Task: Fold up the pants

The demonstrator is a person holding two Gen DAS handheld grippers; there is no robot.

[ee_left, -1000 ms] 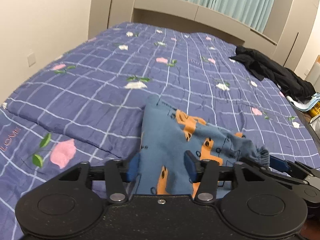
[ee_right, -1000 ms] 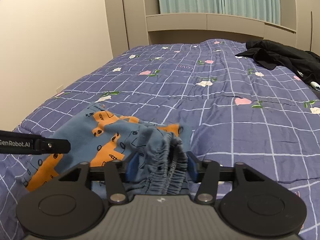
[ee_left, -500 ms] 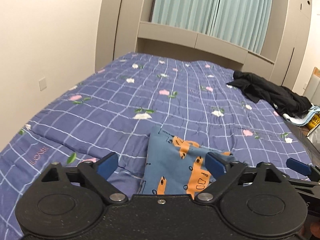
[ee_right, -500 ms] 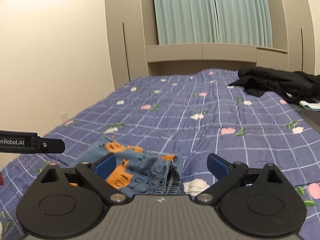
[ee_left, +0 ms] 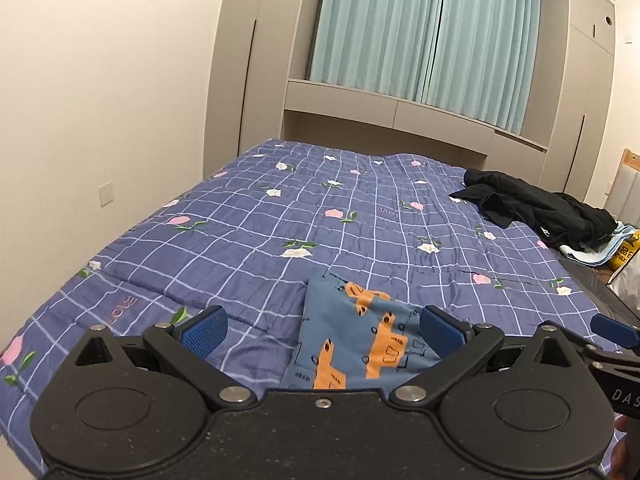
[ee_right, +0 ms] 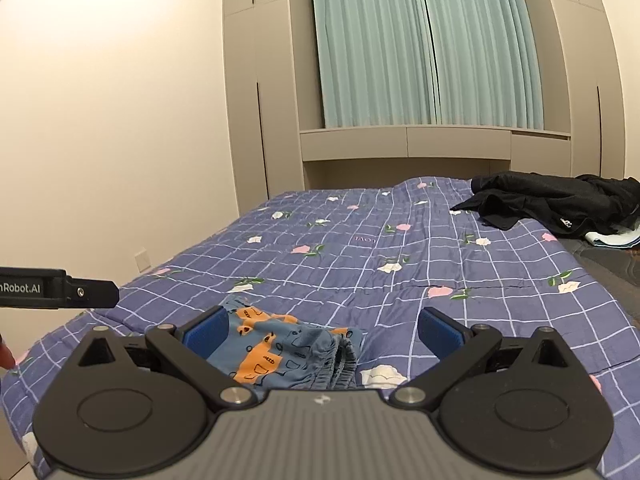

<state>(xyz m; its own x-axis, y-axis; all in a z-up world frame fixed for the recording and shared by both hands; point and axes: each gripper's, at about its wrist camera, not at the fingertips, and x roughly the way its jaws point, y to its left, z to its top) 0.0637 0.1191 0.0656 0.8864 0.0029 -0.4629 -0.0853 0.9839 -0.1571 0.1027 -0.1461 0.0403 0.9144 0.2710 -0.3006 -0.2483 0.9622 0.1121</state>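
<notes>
Blue pants (ee_left: 360, 336) with orange print: folded, lying on quilted bed (ee_left: 280, 232). Left tongs (ee_left: 322, 330) and right tongs (ee_right: 320, 330): jaws opening, spread wide, clear of cloth, holding nothing.

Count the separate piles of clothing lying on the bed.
2. The folded blue pants with orange car print lie near the bed's front edge, just beyond both open grippers. The crumpled black garment heap sits at the far right. A light blue cloth peeks from beneath it.

Soft printed cloth pants (ee_left: 360, 340) lie on a matt quilted bedspread (ee_left: 320, 220).
</notes>
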